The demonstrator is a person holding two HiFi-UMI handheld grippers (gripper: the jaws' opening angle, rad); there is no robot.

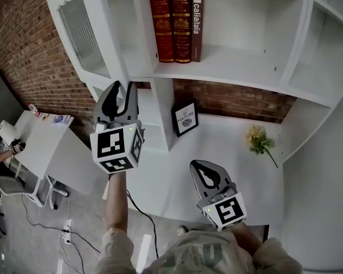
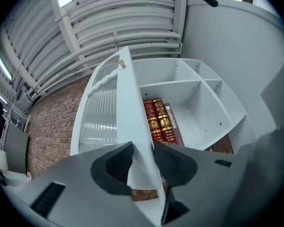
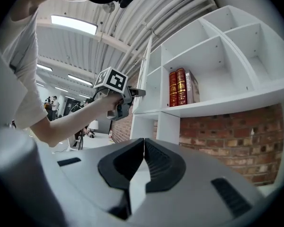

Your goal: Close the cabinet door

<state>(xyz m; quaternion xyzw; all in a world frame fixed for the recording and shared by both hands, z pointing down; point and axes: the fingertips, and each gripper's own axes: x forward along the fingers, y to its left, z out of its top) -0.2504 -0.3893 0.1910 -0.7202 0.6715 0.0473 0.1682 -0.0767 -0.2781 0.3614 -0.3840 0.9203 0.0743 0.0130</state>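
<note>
The white cabinet door (image 1: 83, 27) with a ribbed glass pane stands swung out to the left of the white shelf unit (image 1: 234, 67). My left gripper (image 1: 124, 90) is raised at the door's lower free edge. In the left gripper view the door (image 2: 128, 103) runs edge-on between the jaws of the left gripper (image 2: 143, 148), which stand apart around it. My right gripper (image 1: 197, 165) hangs lower and nearer, over the counter, shut with nothing in it; its tips meet in the right gripper view (image 3: 144, 143). That view also shows the left gripper (image 3: 136, 92) at the door.
Three books (image 1: 177, 21) stand in the open compartment behind the door. On the white counter (image 1: 228, 176) below are a framed picture (image 1: 184, 119) and yellow flowers (image 1: 260, 141). A brick wall (image 1: 28, 56) and a white desk (image 1: 40, 141) lie to the left.
</note>
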